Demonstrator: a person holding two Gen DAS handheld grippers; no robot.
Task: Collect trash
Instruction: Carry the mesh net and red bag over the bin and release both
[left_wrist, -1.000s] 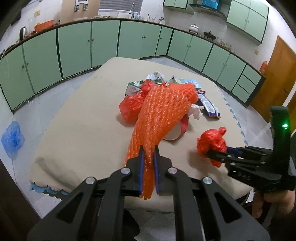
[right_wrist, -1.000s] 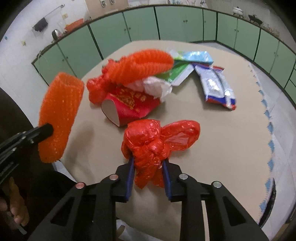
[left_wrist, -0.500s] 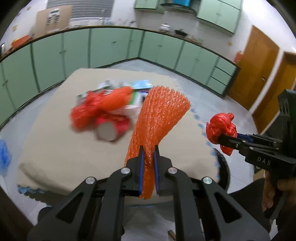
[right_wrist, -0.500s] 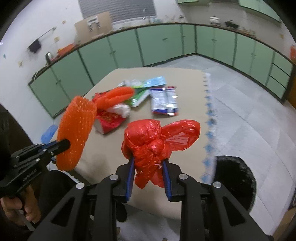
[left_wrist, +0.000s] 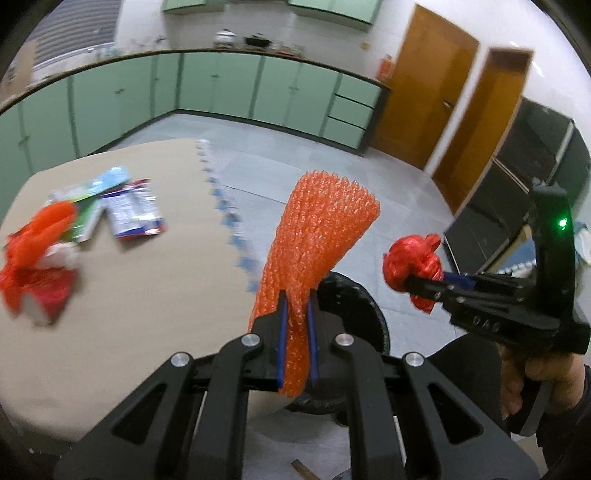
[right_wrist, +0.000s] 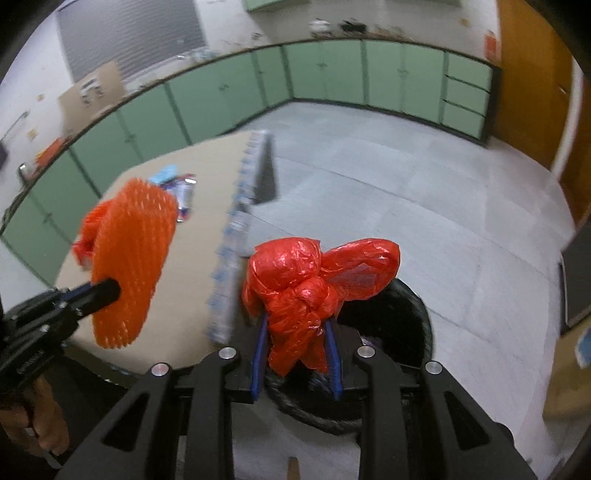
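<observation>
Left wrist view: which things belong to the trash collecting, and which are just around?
Job:
- foam net, in left gripper
- red bag, in right gripper
- bin
- wrappers on table

Around:
- cabinets
- doors

We carry two matte black plastic two-finger grippers. The left gripper (left_wrist: 295, 314) has angular open-frame linkage arms with triangular cut-outs, four round silver screw heads across them, and blue pads lining the inner faces of its fingers. The right gripper (right_wrist: 297, 328) is built the same, with four silver screws and blue pads. Its body bears raised lettering, and a small green light glows on its upright black arch. Dark sleeves cover our wrists.
</observation>
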